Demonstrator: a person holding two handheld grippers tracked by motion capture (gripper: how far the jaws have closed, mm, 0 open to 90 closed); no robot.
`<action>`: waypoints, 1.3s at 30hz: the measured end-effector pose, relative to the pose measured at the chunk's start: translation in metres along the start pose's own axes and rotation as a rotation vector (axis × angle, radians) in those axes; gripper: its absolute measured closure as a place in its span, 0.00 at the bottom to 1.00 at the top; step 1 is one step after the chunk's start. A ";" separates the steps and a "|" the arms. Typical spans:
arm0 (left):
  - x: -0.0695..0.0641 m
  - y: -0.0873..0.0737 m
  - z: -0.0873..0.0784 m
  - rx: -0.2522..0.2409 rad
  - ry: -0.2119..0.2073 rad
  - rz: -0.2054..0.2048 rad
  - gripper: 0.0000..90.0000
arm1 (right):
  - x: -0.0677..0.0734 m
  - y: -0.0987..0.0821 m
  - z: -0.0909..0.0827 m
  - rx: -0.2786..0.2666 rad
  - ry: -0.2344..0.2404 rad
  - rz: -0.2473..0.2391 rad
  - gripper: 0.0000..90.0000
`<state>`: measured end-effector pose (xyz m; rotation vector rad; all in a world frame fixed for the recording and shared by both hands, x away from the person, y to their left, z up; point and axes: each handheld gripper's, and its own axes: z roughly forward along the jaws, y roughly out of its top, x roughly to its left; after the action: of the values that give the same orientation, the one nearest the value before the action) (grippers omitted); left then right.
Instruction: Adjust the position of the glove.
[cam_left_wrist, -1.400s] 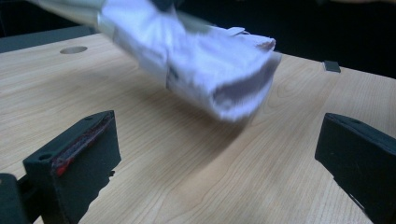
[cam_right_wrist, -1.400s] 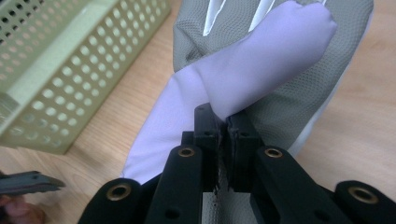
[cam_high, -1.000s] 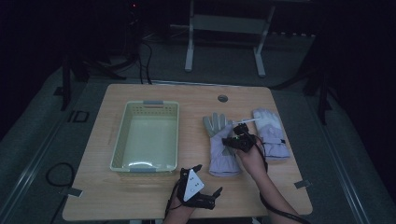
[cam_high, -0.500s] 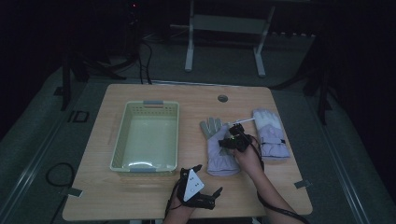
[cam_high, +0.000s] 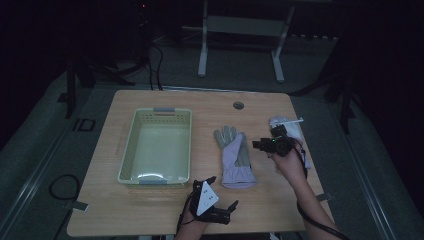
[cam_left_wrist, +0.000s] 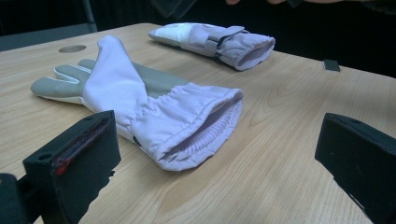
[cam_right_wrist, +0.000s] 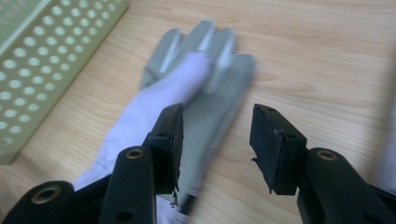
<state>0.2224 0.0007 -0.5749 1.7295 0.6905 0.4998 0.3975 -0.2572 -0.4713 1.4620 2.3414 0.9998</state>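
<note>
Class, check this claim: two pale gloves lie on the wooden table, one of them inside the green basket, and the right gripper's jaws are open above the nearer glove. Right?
Not quite. The high view shows both gloves on the bare table: glove and second glove right of the basket, which holds nothing. The right gripper has just been opening, nothing between its jaws.

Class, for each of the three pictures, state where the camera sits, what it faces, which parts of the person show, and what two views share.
High view: above the person's side of the table, looking forward and down on basket and near glove; both forearms, left gripper and right gripper show.
Left gripper view: low on the table, facing the near glove's cuff and the far glove; wide-apart fingers show.
Right gripper view: above the near glove, looking down; its fingers, just opening, hold nothing.
Shared: the near glove.
</note>
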 end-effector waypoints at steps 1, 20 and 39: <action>0.000 0.000 0.000 0.001 0.001 0.000 0.00 | -0.005 0.000 -0.003 -0.005 -0.006 0.002 0.60; 0.001 0.000 0.000 0.000 0.001 -0.002 0.00 | -0.099 -0.014 -0.027 -0.032 -0.133 0.091 0.53; 0.000 0.000 0.000 -0.002 0.004 -0.001 0.00 | -0.138 -0.026 0.007 0.026 -0.171 0.236 0.53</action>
<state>0.2224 0.0012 -0.5750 1.7265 0.6930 0.5031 0.4501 -0.3794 -0.5174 1.7896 2.1071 0.8598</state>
